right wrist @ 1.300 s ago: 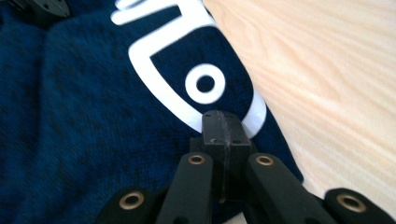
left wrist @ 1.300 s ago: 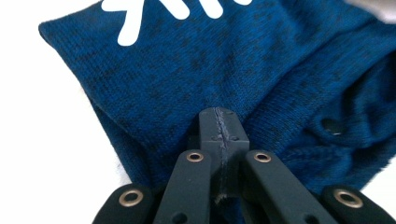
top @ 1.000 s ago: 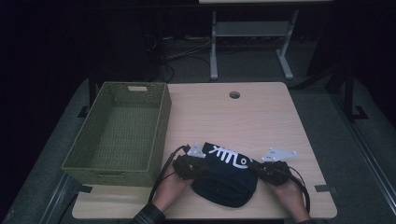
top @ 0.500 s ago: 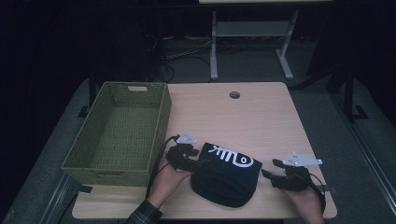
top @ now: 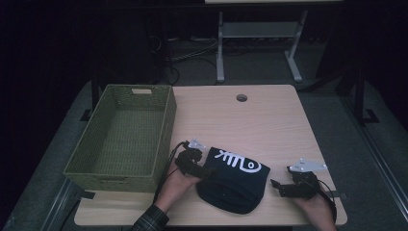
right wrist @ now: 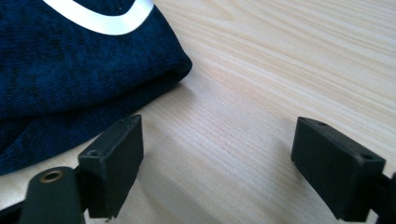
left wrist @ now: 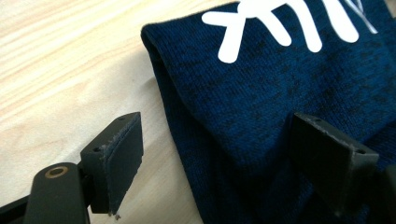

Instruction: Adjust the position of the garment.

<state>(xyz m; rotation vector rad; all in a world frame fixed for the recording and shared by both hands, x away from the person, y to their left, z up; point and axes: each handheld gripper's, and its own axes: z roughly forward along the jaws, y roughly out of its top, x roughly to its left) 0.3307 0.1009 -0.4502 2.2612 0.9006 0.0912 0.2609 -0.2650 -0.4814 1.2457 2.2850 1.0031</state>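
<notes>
The left gripper (top: 208,171) has its jaws spread wide and grasps nothing. In the left gripper view one jaw stands over bare wood just beside the folded edge of the dark blue shirt (left wrist: 280,93), while the other jaw sits over the cloth itself, so the shirt's left edge lies between the two; whether that far jaw presses on the fabric cannot be told. The right gripper (top: 275,185) is likewise released, its jaws wide apart and empty. In the right gripper view both jaws hang over bare desk (right wrist: 280,84), and the shirt (right wrist: 70,70) lies just beyond the near jaw, its rounded folded corner apart from it and not between the jaws. From the high view the shirt (top: 235,185) is a folded bundle with a white printed design on top, lying near the front edge of the desk (top: 269,125), about midway along it, with the left gripper at its left side and the right gripper a little way off its right side, toward the front right corner. A green woven basket (top: 96,168) stands along the desk's left edge, just beside the left hand (top: 175,185).
</notes>
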